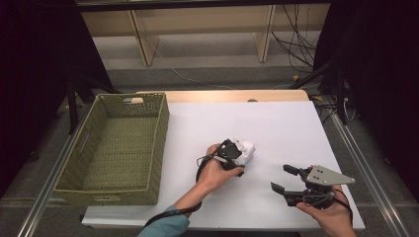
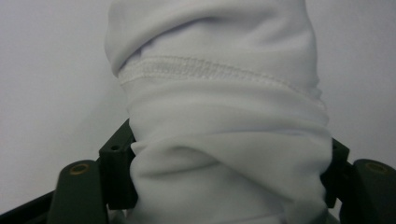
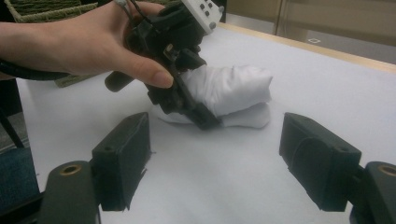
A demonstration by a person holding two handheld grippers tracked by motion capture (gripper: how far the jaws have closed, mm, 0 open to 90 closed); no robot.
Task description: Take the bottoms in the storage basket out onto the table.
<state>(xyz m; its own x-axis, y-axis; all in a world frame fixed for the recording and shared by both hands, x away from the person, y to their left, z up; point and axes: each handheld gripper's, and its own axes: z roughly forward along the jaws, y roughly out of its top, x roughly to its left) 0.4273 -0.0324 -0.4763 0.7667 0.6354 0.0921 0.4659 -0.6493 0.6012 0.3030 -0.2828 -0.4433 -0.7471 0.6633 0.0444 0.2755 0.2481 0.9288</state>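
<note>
White worktop (image 1: 276, 128); green woven basket (image 1: 118, 148) at its left edge; left claw (image 1: 236, 157) clamps white cloth (image 1: 245, 148); right claw (image 1: 285, 180) apart.

Basket (image 1: 118, 148) on table (image 1: 286, 128) left, cloth bundle (image 1: 245, 148) at centre.

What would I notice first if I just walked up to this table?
Probably the white cloth bunched up mid-table, squeezed in the left gripper. Next, the big green basket at the table's left edge. Then the right gripper near the front right, fingers spread wide and holding nothing.
</note>
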